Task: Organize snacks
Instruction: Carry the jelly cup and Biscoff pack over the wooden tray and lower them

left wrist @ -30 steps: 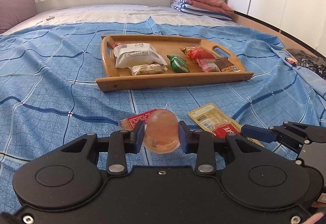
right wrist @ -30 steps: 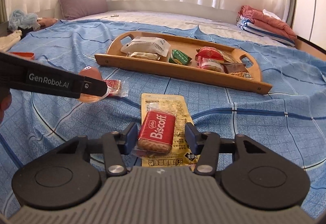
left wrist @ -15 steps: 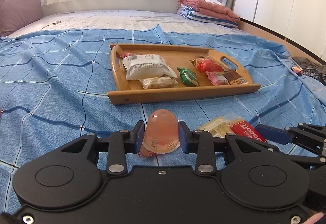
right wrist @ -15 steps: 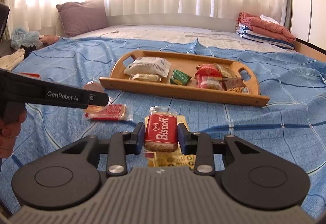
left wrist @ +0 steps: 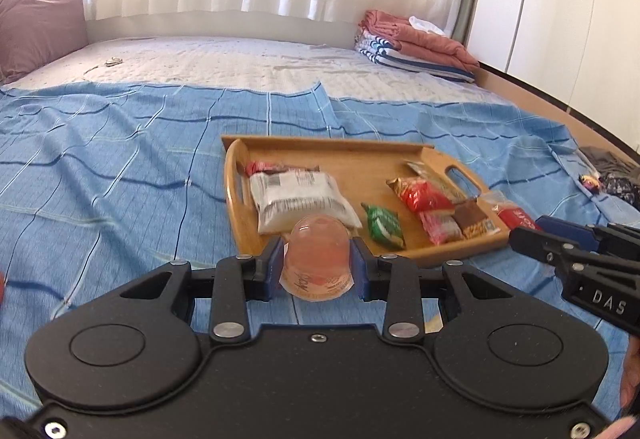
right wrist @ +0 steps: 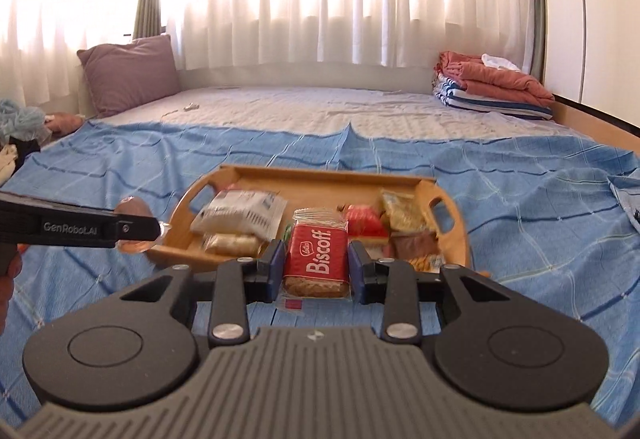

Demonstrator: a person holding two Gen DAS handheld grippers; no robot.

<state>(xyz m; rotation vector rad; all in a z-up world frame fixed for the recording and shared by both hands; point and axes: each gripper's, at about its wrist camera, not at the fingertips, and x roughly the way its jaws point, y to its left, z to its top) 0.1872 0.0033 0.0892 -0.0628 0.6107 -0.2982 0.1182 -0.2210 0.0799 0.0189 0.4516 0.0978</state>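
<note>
Pink jelly cup (left wrist: 317, 256) sat between the fingers of the left gripper (left wrist: 316, 266), which were closed narrow on its two sides, with the dome of the cup pointing forward. Ahead of these tongs, and a little to their right, lay the wooden tray (left wrist: 304, 145) on the blue bedspread (left wrist: 120, 167). In the left camera the near rim of the tray was just beyond the fingertips, so I judged that the cup was being carried to the tray and was not yet released. To do this step well, the left tongs should go over the rim, come down on a bare part of the wood, and open only when the cup rests there; the cup is smooth and round, so it may roll or slip.

To the right, the right gripper (right wrist: 316, 266) held one red Biscoff biscuit (right wrist: 317, 254), its fingers pressed on the long edges of the wrapper. The tray was straight ahead of these tongs also. Its free space seemed to be mostly at the far side, so the two grippers should not cross each other.

Counted on the tray: one large white packet (left wrist: 296, 199), one small pale bar (right wrist: 230, 244) in front of it, one green packet (left wrist: 383, 224), and four or five reddish, yellow and brown ones to the right of it; their exact number I could not tell. Held in the tongs: one cup and one biscuit.
</note>
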